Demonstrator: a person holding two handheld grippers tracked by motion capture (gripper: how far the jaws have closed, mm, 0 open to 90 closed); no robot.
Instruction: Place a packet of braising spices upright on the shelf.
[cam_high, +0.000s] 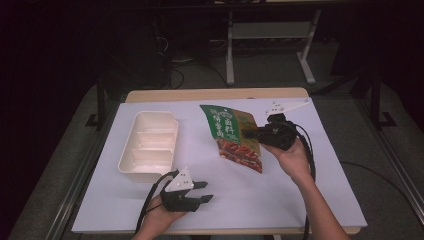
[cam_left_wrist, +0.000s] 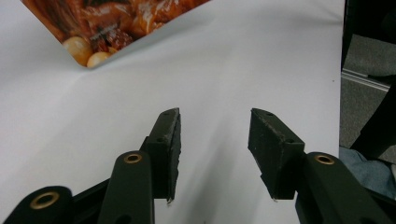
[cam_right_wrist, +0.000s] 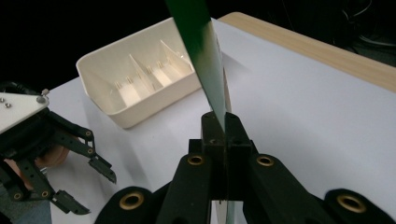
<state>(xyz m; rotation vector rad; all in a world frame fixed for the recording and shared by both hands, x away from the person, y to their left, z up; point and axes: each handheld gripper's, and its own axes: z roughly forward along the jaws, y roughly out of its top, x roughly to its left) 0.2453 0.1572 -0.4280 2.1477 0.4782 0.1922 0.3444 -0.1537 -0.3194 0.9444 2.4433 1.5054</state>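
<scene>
At centre frame the right gripper (cam_high: 254, 133) pinches the snack pouch (cam_high: 231, 136) by its edge, probably for lifting; lower left, the left gripper (cam_high: 204, 192) waits spread beside the tray (cam_high: 149, 145).

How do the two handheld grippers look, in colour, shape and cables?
Both the left gripper and the right gripper are black, each with a grey three-cornered plate on top and a black cable trailing behind. The jaws are black linkage arms with brass-coloured pivot rings, ending in flat dark ribbed pads. The forearms look bare.
</scene>
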